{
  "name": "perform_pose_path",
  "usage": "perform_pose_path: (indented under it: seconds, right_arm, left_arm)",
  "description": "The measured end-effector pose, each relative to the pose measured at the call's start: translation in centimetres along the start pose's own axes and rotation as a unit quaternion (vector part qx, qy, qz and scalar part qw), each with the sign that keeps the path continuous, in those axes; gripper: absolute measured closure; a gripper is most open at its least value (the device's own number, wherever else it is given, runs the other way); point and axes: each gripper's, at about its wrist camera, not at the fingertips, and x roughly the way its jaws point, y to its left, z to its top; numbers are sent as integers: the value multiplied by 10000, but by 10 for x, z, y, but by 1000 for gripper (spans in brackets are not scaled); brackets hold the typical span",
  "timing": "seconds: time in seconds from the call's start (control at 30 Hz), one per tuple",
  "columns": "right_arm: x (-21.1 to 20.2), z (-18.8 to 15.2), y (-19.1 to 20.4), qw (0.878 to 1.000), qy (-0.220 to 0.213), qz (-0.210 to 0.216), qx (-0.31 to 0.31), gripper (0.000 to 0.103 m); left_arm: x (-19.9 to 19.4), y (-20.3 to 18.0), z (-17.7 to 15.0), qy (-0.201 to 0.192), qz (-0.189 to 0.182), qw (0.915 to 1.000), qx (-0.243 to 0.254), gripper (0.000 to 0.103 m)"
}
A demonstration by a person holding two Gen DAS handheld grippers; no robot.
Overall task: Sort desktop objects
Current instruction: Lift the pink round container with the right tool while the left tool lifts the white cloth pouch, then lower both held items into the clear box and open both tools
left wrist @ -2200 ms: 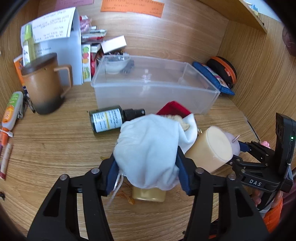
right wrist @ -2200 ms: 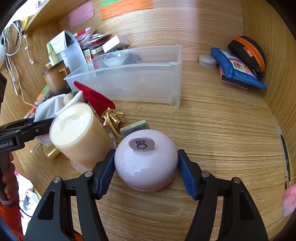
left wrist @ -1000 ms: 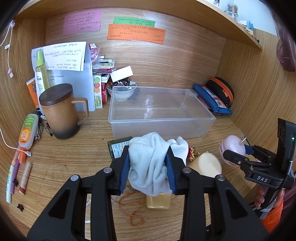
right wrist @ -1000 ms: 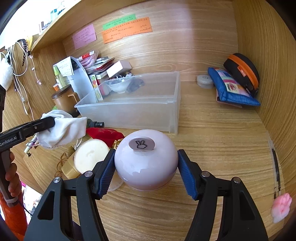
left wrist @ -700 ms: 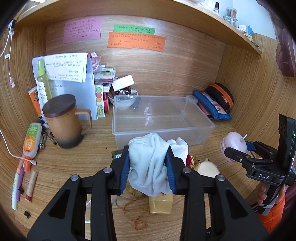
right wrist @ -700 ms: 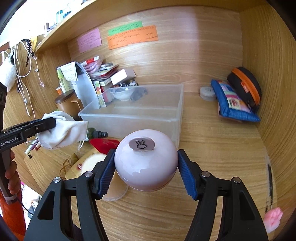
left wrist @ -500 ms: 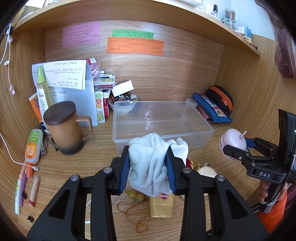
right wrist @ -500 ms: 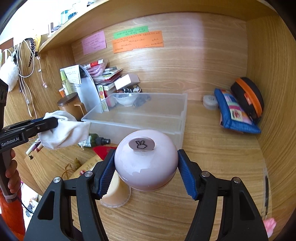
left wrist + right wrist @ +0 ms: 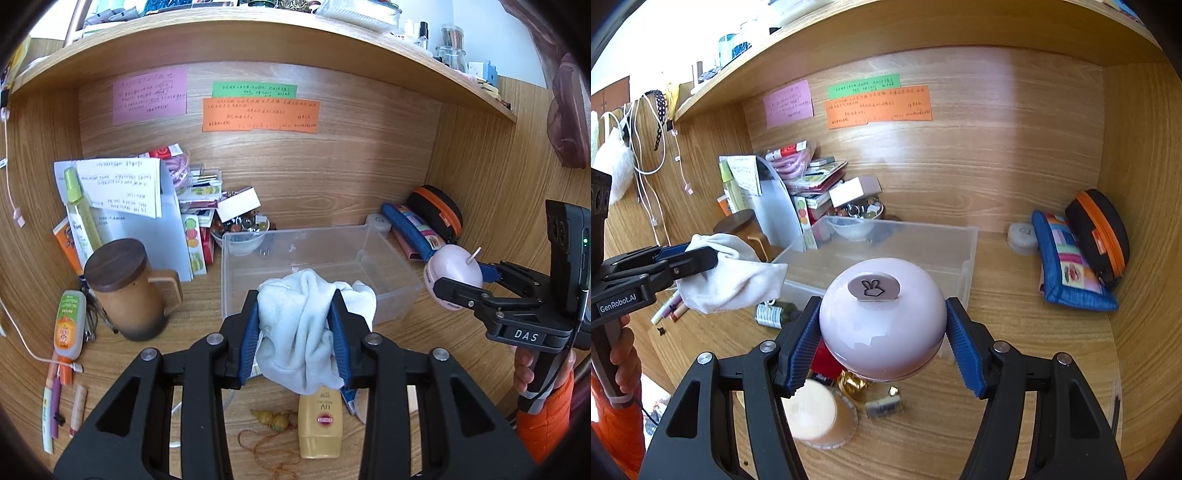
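Left wrist view: the left gripper (image 9: 293, 336) is clamped on a bunched white cloth (image 9: 308, 332), held above the desk just before the clear plastic bin (image 9: 391, 291). The right gripper (image 9: 882, 343) pinches a pink dome-shaped gadget (image 9: 882, 325). I'd carry both over the bin's rim, lower them inside, then let go.

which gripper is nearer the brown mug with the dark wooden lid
Left. The left gripper, shut on a white cloth, sits just right of the brown mug. The right gripper, holding a pink dome, is farther right, past the clear plastic bin.
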Motion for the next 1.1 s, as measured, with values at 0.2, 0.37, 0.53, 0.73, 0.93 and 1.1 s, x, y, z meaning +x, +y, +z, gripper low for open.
perform_pose_path:
  seconds: [0.2,0.37,0.53,0.73,0.93,1.1]
  right_arm:
    - [9,12,-1,10000,6,49,-32,41]
    - [19,20,-2,10000,29,79,-15,41]
    - [30,29,-5,9999,56,95,-26,41]
    - [42,42,-8,9999,92,82,-57,41]
    - [60,52,-13,9998,193,66,-81,41]
    - [79,60,-15,9994,314,35,-111,41]
  left_arm:
    - [7,2,12,-5,-36,10000,17,68]
    - [17,5,22,7,-75,10000,12,68]
    - [30,11,33,49,-124,9999,-32,68]
    - [47,18,44,113,-174,9998,-58,68]
    - [67,28,54,220,-18,9994,-260,68]
    - [86,33,60,343,-31,9991,-266,68]
